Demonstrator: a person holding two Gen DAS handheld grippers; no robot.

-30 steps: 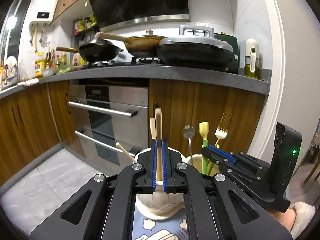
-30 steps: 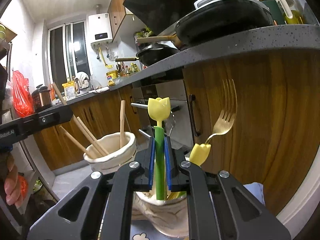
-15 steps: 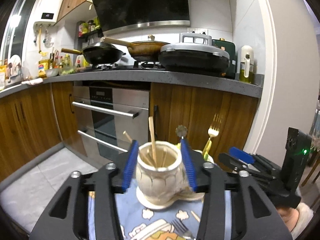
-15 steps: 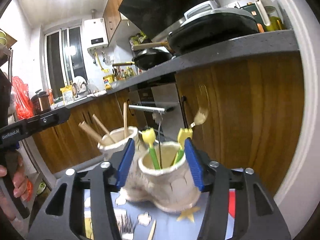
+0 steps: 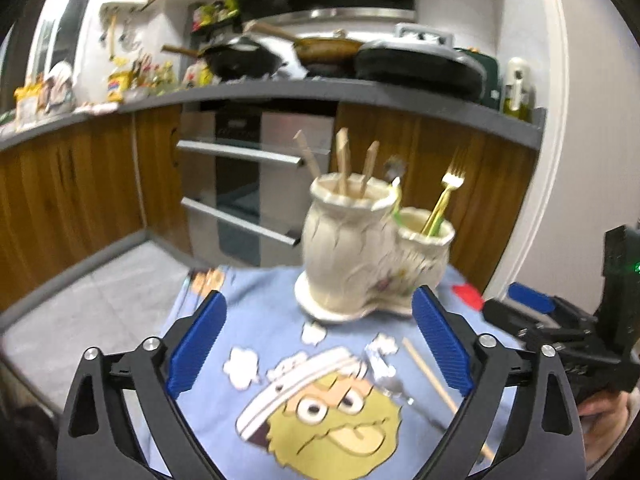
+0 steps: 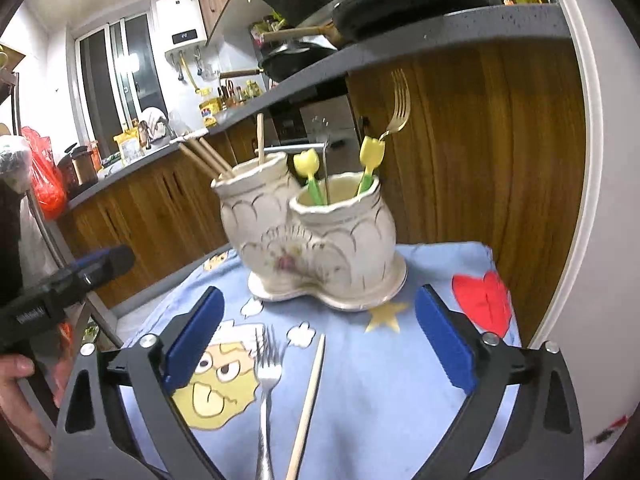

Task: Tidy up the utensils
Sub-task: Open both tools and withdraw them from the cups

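Observation:
A cream double-pot ceramic utensil holder [image 5: 360,248] [image 6: 316,236] stands on a blue cartoon cloth [image 5: 280,320] [image 6: 400,380]. Its taller pot holds several wooden chopsticks [image 5: 342,160] [image 6: 260,136]. Its shorter pot holds a gold fork [image 5: 446,196] [image 6: 398,108] and two tulip-topped green utensils [image 6: 306,164]. A silver fork [image 6: 266,376] [image 5: 394,386] and one wooden chopstick [image 6: 308,400] [image 5: 436,384] lie loose on the cloth. My left gripper [image 5: 316,348] is open and empty, in front of the holder. My right gripper [image 6: 318,344] is open and empty above the loose fork and chopstick.
Wooden kitchen cabinets [image 5: 80,184] and a steel oven [image 5: 256,184] stand behind the table. A grey counter [image 5: 360,92] carries pans. The cloth's edges drop off at the left [image 6: 176,292] and far side. The other gripper shows at each view's edge [image 5: 560,332] [image 6: 60,284].
Both grippers opened, letting go of the chopstick and the tulip utensil into the pots, then pulled back and up from the holder. The loose fork and chopstick came into view.

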